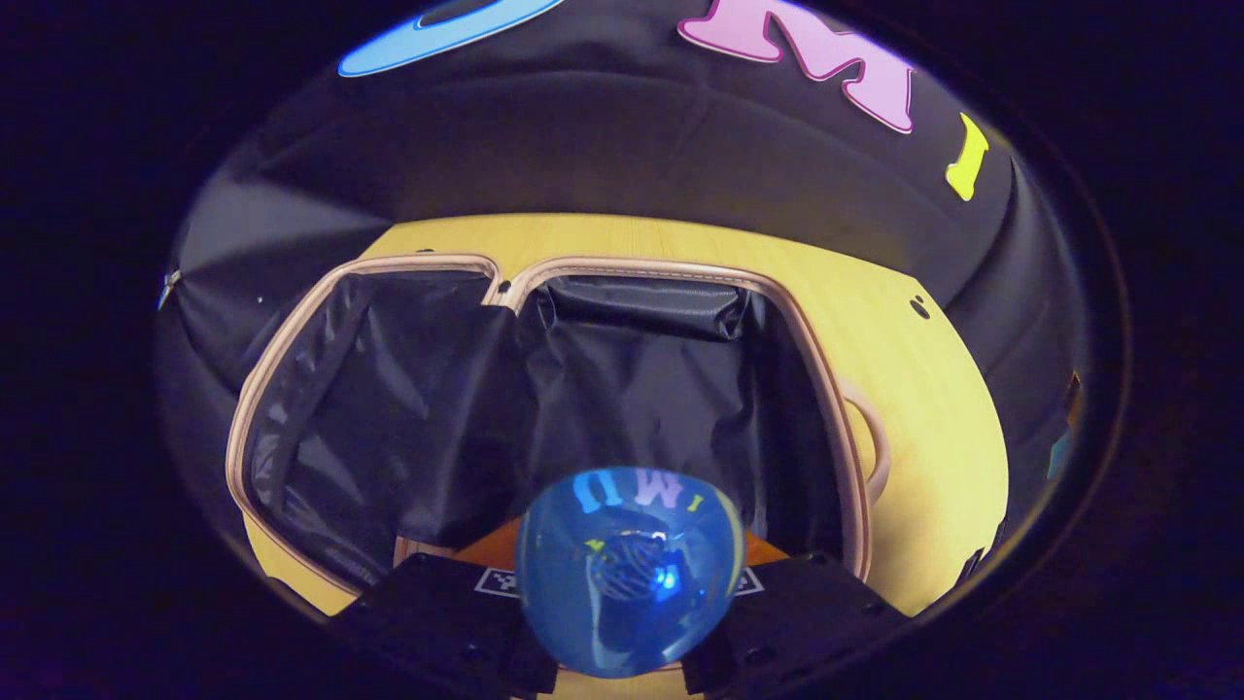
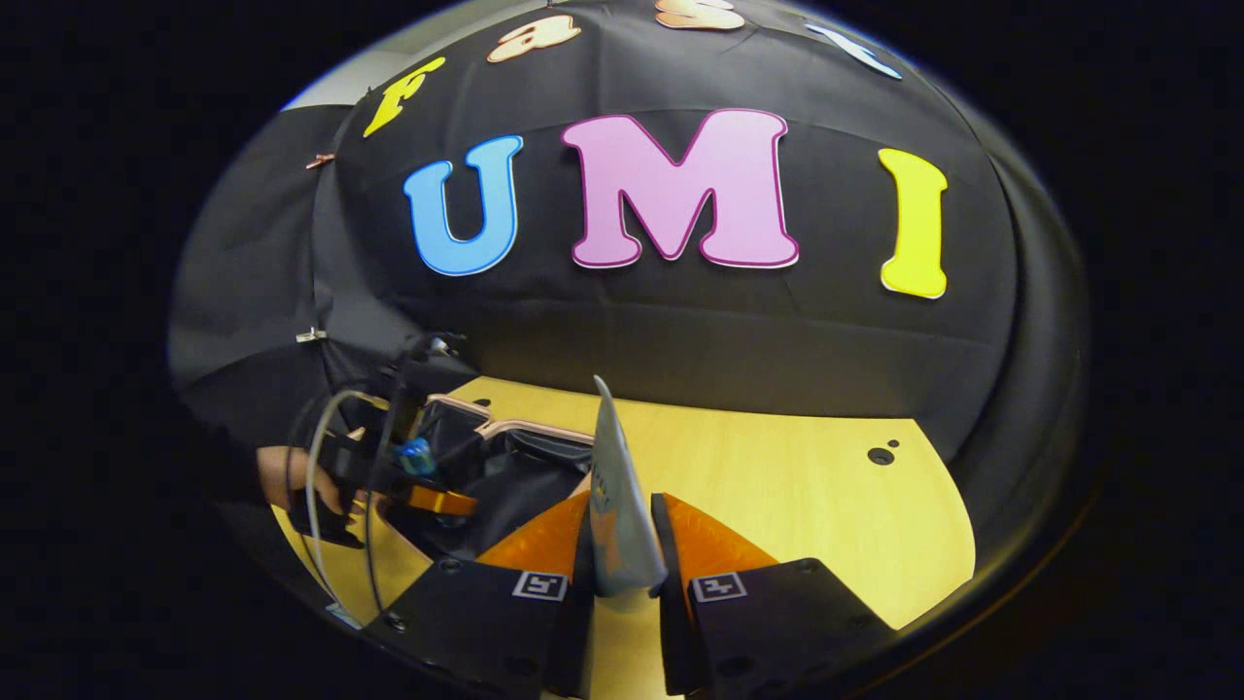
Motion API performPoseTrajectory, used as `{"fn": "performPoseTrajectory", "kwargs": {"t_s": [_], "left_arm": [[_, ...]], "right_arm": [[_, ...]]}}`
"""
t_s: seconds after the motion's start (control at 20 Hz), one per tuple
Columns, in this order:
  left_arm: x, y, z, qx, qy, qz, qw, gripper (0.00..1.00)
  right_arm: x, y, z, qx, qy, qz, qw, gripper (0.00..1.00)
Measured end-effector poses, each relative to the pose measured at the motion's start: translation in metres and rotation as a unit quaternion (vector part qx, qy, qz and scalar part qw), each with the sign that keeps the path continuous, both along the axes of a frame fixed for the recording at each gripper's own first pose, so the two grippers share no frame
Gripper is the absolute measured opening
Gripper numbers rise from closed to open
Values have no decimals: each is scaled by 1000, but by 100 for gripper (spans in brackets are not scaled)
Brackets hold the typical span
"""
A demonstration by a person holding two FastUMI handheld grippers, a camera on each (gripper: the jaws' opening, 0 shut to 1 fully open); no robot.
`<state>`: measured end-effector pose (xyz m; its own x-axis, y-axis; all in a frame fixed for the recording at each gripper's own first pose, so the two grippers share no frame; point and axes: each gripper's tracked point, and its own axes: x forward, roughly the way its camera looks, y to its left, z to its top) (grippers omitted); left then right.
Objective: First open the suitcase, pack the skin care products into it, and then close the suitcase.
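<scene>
In the left gripper view we see the left gripper [image 1: 622, 622] clamped on a blue jar [image 1: 627, 574], which hides its fingertips, over the open suitcase [image 1: 544, 408]. In the right gripper view the right gripper [image 2: 622, 574] pinches a grey tube [image 2: 617, 506] above the table [image 2: 797, 506]; the suitcase lies partly hidden behind the left gripper.

My left gripper [image 1: 630, 622] clamps a round blue bottle [image 1: 627, 574] between both fingers, poised over the open suitcase [image 1: 544, 389], whose black-lined halves lie spread flat on the wooden table [image 1: 933, 428].
</scene>
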<state>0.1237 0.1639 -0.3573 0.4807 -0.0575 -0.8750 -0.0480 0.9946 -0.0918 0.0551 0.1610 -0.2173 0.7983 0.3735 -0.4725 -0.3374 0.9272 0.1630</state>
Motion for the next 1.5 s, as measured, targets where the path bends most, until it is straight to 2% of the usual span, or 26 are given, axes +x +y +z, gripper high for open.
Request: {"fn": "performPoseTrajectory", "kwargs": {"t_s": [0.05,0.15,0.35,0.5,0.6,0.65,0.8,0.9,1.05,1.15,1.2,1.3,1.35,1.4,1.5], "left_arm": [[2,0,-9,6,28,-8,1000,50],[16,2,-9,18,44,-20,999,51],[38,-3,-22,7,115,-49,992,53],[39,2,-41,25,164,-59,984,50],[47,1,-38,32,148,-65,986,51],[44,4,-39,36,157,-63,985,47],[39,7,-37,35,154,-46,986,49],[42,17,-24,42,124,-25,991,52],[43,21,28,14,37,-13,999,59],[38,43,70,34,-31,-4,999,93],[34,56,90,44,-71,8,996,98],[11,71,122,23,-125,54,990,98],[-5,75,132,8,-149,78,986,96],[-20,85,141,4,-170,104,980,96],[-65,113,146,10,-184,159,970,96]], "right_arm": [[-3,4,5,3,-2,1,1000,31],[-11,13,12,8,-2,5,1000,31],[-13,20,30,11,-15,6,1000,31],[-6,17,41,4,-30,-1,1000,31],[-2,14,42,-1,-35,-7,999,31],[1,15,41,-3,-35,-7,999,31],[8,21,32,-5,-22,-4,1000,31],[16,34,27,-1,-7,3,1000,31],[30,63,11,2,38,19,999,31],[34,86,1,-21,63,47,997,31],[38,102,-6,-27,73,64,995,31],[34,136,-29,-13,129,91,987,31],[33,146,-44,5,168,86,982,27],[29,156,-59,19,201,75,977,31],[32,165,-92,16,241,57,969,31]]}}
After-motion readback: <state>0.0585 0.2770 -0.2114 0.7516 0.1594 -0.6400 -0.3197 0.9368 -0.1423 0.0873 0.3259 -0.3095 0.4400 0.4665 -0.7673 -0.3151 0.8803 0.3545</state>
